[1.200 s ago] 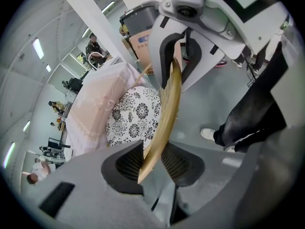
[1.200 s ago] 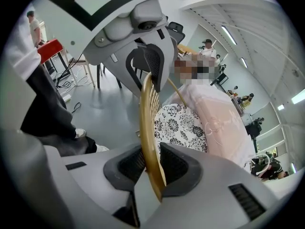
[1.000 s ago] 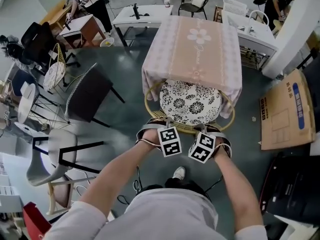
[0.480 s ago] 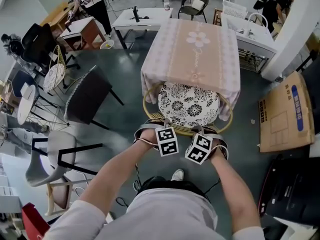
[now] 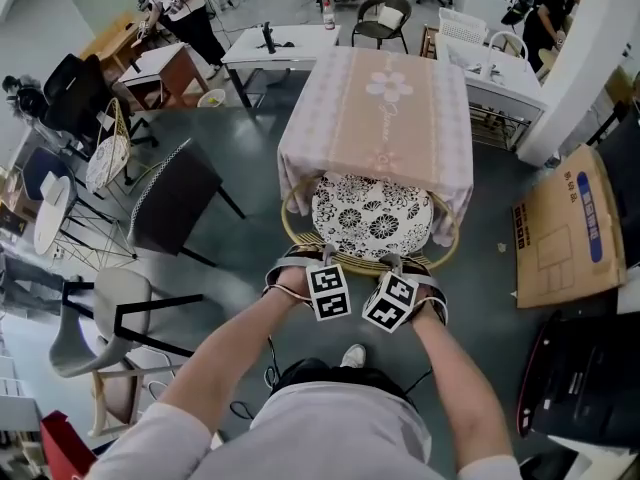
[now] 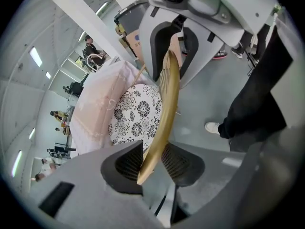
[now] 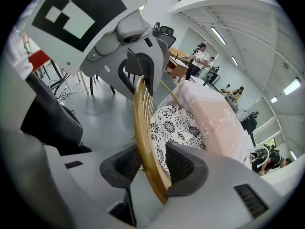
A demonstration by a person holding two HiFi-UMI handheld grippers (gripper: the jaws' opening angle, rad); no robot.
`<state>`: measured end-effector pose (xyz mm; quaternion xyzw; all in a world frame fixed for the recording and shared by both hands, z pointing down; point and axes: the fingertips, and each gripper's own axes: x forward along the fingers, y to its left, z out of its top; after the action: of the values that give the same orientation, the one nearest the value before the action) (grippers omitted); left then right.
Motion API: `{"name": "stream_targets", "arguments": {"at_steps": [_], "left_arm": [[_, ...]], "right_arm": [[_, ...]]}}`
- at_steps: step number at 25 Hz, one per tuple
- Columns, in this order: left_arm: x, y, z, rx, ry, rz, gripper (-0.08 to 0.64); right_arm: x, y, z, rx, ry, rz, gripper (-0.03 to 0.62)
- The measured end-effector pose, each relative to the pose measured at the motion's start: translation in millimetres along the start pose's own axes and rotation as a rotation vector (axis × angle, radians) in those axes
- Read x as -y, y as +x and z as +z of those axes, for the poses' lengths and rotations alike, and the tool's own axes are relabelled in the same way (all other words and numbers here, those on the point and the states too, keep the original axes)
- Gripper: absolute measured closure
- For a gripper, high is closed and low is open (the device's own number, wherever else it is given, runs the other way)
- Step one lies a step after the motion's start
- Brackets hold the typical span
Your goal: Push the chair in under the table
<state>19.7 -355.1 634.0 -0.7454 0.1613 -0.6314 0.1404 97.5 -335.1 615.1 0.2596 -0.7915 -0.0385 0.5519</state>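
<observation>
Only the right gripper [image 7: 153,167] has changed since a second ago, its jaws have just been opening; the chair [image 5: 372,218] keeps its place, its flowered seat half under the table [image 5: 375,98]. Left gripper [image 6: 151,166] and right gripper both stand released, with the rattan back rim [image 5: 355,265] loose between their jaws; this rim seems light and stiff, a little springy, so I would push at its middle. The black chair [image 5: 175,203] at left and the cardboard [image 5: 565,228] at right are well apart; only the hanging cloth [image 5: 380,163] may catch the wide hoop.

Golden chair [image 5: 288,226], black-and-white floral cushion [image 5: 370,216], pink tablecloth [image 5: 375,118] with a flower motif.
</observation>
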Motion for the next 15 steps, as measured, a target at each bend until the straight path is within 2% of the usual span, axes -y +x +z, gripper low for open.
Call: {"name": "stream_targets", "arguments": {"at_steps": [6, 15], "left_arm": [[-2, -5, -1, 0.029, -0.006, 0.056, 0.444], [-3, -23, 1, 0.076, -0.063, 0.132, 0.427]], "right_arm": [[2, -4, 3, 0.000, -0.022, -0.089, 0.457], [4, -24, 0, 0.013, 0.055, -0.182, 0.457]]}}
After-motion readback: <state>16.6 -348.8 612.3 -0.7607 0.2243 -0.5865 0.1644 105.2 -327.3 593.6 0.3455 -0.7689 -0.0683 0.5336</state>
